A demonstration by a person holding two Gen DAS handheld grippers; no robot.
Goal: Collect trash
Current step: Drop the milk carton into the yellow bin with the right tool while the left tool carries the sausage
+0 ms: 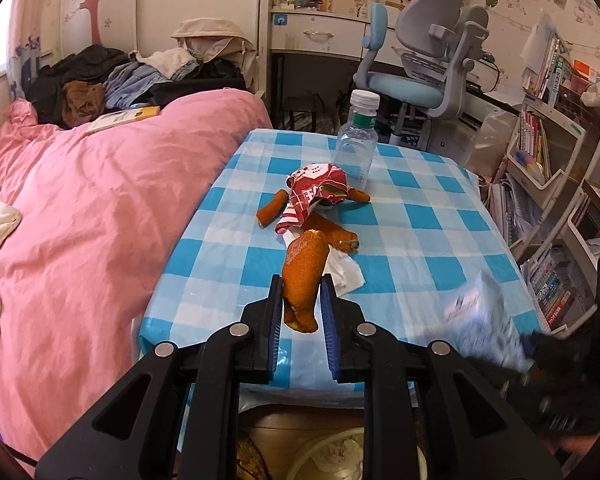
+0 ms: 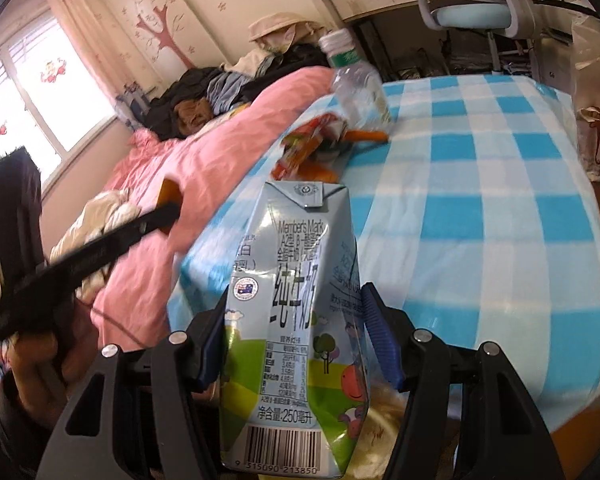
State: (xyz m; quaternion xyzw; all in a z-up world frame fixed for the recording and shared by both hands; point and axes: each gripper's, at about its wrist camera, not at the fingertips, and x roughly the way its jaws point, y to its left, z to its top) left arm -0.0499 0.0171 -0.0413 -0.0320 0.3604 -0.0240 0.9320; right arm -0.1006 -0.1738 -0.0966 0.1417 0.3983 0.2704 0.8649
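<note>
My left gripper (image 1: 302, 294) is shut on a curled piece of orange peel (image 1: 302, 268), held over the near edge of the blue checked table (image 1: 420, 248). My right gripper (image 2: 294, 298) is shut on a light blue milk carton (image 2: 300, 240), which stands upright between its blue pads (image 2: 376, 320). In the left wrist view that carton (image 1: 480, 316) is a blur at the right. On the table lie a red snack wrapper (image 1: 316, 190), more peel pieces (image 1: 272, 208), a white tissue (image 1: 350, 276) and a clear plastic bottle (image 1: 356, 140) standing upright.
A bed with a pink quilt (image 1: 92, 216) runs along the table's left side. Behind the table stand a blue desk chair (image 1: 412, 80) and a desk. Shelves of books (image 1: 548, 184) fill the right. Below the table's near edge sits a pale round bin (image 1: 336, 456).
</note>
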